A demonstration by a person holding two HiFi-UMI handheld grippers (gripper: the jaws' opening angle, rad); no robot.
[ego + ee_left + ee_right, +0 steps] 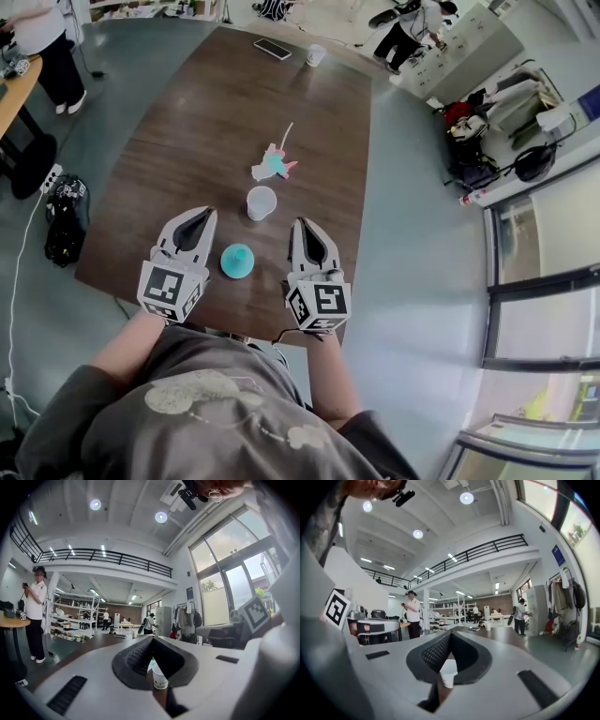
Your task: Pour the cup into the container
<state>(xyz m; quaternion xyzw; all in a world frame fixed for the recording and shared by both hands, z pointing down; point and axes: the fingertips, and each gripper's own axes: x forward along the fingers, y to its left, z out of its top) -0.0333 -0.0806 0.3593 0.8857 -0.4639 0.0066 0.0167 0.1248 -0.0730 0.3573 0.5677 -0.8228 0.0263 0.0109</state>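
between my left gripper [206, 216] and my right gripper [299, 226] the teal container [237, 260] fills the gap, with the clear cup [262, 202] just ahead. past it a colourful toy [274, 165] lies mid-tabletop [206, 122]; the wood on both flanks is bare.

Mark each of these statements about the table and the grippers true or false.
1. The left gripper and the right gripper are both shut and empty. True.
2. The white cup lies tipped over on the table. False: the white cup stands upright.
3. The teal container sits between the two grippers. True.
4. The phone lies beside the teal container. False: the phone lies at the table's far end.
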